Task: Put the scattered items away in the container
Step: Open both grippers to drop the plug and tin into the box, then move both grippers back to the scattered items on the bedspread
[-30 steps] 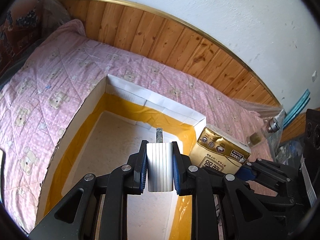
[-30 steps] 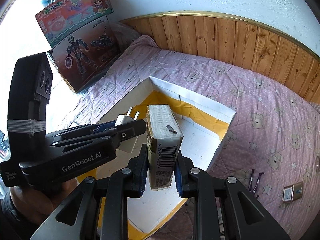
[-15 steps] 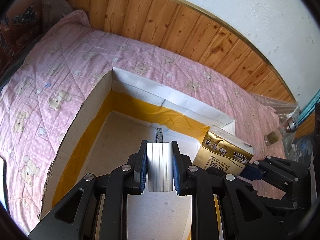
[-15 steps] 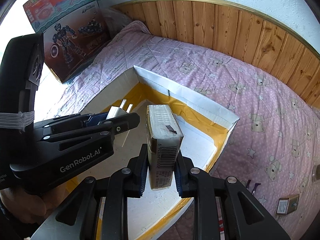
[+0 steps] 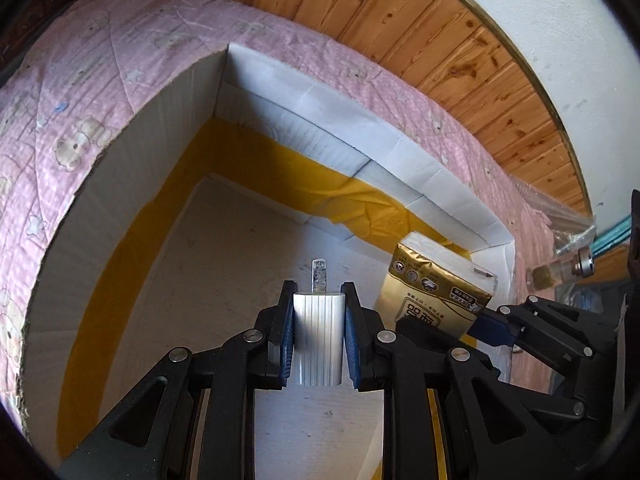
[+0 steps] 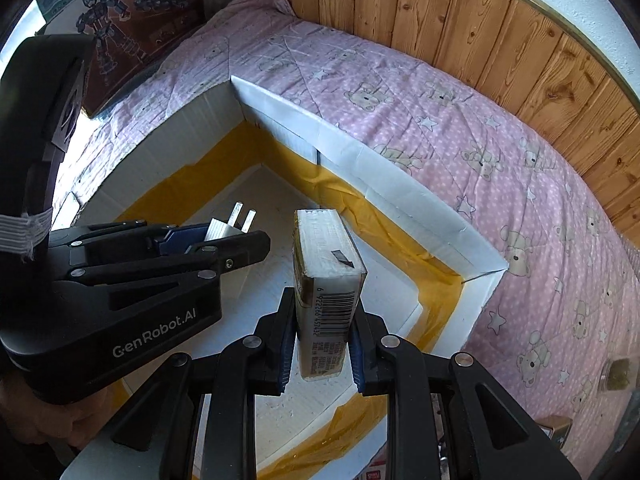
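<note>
- The left tongs (image 5: 319, 344) are pinching a white plug (image 5: 319, 340) with its metal prongs pointing away from the hand.
- The right tongs (image 6: 322, 340) are pinching a gold pack of tissues (image 6: 326, 280).
- Both things hang over the open box (image 6: 400, 196), which is white with yellow tape inside and sits on the pink bed (image 6: 500, 152).
- The parts of the box floor that show are bare, so I think nothing has been put in yet.
- The plug and the tissue pack are above the box, not touching the bottom. They look very close to being dropped in.
- Still on the bed, off to the right of the box, are a little glass bottle (image 5: 560, 274) and a small brown flat thing (image 6: 554, 436). I cannot tell what the brown thing is.
- So the job looks about half done: two things are nearly in, and at least two more are left to pick up.
</note>
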`<state>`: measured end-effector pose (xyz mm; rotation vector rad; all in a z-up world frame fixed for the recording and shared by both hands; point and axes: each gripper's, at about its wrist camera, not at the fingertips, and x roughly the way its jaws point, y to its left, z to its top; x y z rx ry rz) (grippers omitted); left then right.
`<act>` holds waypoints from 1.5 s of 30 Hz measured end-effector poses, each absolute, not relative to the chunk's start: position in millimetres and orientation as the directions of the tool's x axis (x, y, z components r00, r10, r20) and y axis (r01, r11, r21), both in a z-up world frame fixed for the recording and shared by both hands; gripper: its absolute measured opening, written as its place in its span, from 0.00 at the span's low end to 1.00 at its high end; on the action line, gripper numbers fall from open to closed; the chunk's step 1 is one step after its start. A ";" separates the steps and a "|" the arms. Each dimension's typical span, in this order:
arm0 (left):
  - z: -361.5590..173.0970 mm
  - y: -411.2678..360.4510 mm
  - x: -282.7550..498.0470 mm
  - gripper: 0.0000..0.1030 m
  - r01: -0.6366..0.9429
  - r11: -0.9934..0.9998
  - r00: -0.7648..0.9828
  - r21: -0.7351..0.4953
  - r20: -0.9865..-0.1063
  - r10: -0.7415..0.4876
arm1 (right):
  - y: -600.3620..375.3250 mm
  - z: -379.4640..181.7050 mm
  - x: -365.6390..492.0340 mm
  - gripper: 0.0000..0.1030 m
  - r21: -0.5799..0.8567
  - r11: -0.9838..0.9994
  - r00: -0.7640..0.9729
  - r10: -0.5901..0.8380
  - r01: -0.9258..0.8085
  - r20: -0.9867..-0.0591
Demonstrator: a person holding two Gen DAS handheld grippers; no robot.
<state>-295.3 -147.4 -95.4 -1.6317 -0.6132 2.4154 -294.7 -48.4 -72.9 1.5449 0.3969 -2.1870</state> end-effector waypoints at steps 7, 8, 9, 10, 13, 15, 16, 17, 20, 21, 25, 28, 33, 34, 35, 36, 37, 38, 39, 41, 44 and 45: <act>-91.6 -145.7 -299.4 0.30 0.081 -0.911 -0.413 -0.404 -0.845 0.338 | -48.9 -85.5 -309.0 0.27 0.028 -0.885 -0.250 -0.161 0.465 -0.955; -92.2 -147.1 -299.0 0.36 0.090 -0.911 -0.415 -0.401 -0.847 0.332 | -48.5 -84.8 -308.8 0.29 0.026 -0.890 -0.255 -0.158 0.456 -0.954; -92.2 -148.3 -298.3 0.38 0.098 -0.913 -0.418 -0.396 -0.849 0.323 | -47.8 -83.1 -307.9 0.29 0.023 -0.894 -0.263 -0.157 0.448 -0.952; -92.2 -150.8 -297.2 0.38 0.101 -0.913 -0.420 -0.395 -0.849 0.321 | -46.5 -80.4 -306.5 0.29 0.022 -0.898 -0.273 -0.157 0.440 -0.949; -89.2 -153.3 -293.9 0.38 0.108 -0.908 -0.424 -0.406 -0.844 0.327 | -40.2 -69.9 -300.5 0.38 0.023 -0.909 -0.307 -0.163 0.415 -0.938; -81.3 -154.3 -287.1 0.39 0.102 -0.901 -0.440 -0.421 -0.832 0.339 | -32.9 -60.7 -295.3 0.42 0.029 -0.917 -0.333 -0.174 0.397 -0.927; -75.5 -153.9 -282.3 0.39 0.091 -0.900 -0.453 -0.426 -0.823 0.343 | -29.8 -57.3 -293.0 0.42 0.042 -0.919 -0.338 -0.186 0.391 -0.923; -69.1 -153.2 -275.9 0.40 0.076 -0.899 -0.467 -0.432 -0.812 0.351 | -26.3 -52.4 -288.5 0.42 0.055 -0.923 -0.345 -0.197 0.381 -0.918; -53.7 -150.6 -255.7 0.41 0.044 -0.900 -0.494 -0.434 -0.792 0.358 | -19.4 -38.2 -270.5 0.44 0.095 -0.918 -0.361 -0.245 0.384 -0.900; -48.3 -149.1 -247.8 0.41 0.038 -0.904 -0.503 -0.426 -0.790 0.351 | -18.0 -34.5 -264.1 0.44 0.099 -0.915 -0.368 -0.253 0.391 -0.895; -32.5 -146.3 -218.4 0.41 0.018 -0.904 -0.525 -0.427 -0.773 0.355 | -13.6 -21.0 -235.4 0.44 0.105 -0.901 -0.402 -0.289 0.421 -0.869; -23.9 -143.7 -195.0 0.41 0.014 -0.910 -0.546 -0.414 -0.766 0.340 | -7.5 -9.6 -211.3 0.44 0.119 -0.890 -0.441 -0.329 0.440 -0.835; -14.3 -139.0 -153.7 0.41 0.005 -0.920 -0.564 -0.391 -0.761 0.321 | 4.0 4.3 -178.6 0.44 0.180 -0.869 -0.481 -0.415 0.460 -0.772; -11.9 -137.7 -145.4 0.41 0.000 -0.922 -0.570 -0.386 -0.758 0.318 | 7.2 6.2 -173.2 0.44 0.195 -0.866 -0.487 -0.430 0.461 -0.760; -8.9 -136.3 -136.9 0.41 -0.008 -0.923 -0.576 -0.384 -0.753 0.318 | 10.4 9.3 -166.1 0.44 0.210 -0.863 -0.496 -0.446 0.461 -0.745; -5.0 -133.8 -127.9 0.41 -0.023 -0.923 -0.583 -0.383 -0.745 0.323 | 14.0 12.3 -158.4 0.44 0.227 -0.858 -0.504 -0.463 0.460 -0.729; -1.1 -130.5 -120.1 0.41 -0.038 -0.924 -0.588 -0.381 -0.739 0.328 | 18.0 14.7 -152.3 0.44 0.246 -0.853 -0.510 -0.481 0.461 -0.713; 2.7 -126.7 -112.1 0.41 -0.054 -0.925 -0.594 -0.377 -0.732 0.333 | 23.4 17.1 -144.9 0.44 0.267 -0.848 -0.517 -0.499 0.459 -0.695; 6.5 -122.3 -104.0 0.41 -0.072 -0.923 -0.599 -0.377 -0.724 0.342 | 29.4 18.9 -138.2 0.44 0.289 -0.843 -0.526 -0.515 0.453 -0.677; 12.4 -111.5 -89.6 0.41 -0.111 -0.918 -0.601 -0.382 -0.709 0.368 | 42.5 21.0 -125.3 0.44 0.338 -0.831 -0.537 -0.547 0.443 -0.642; 17.4 -90.7 -68.7 0.41 -0.183 -0.906 -0.590 -0.382 -0.695 0.412 | 62.1 18.8 -104.4 0.44 0.395 -0.813 -0.545 -0.581 0.428 -0.605; 17.7 -83.1 -63.6 0.41 -0.204 -0.904 -0.582 -0.377 -0.696 0.421 | 69.2 17.0 -97.8 0.44 0.408 -0.809 -0.547 -0.587 0.423 -0.597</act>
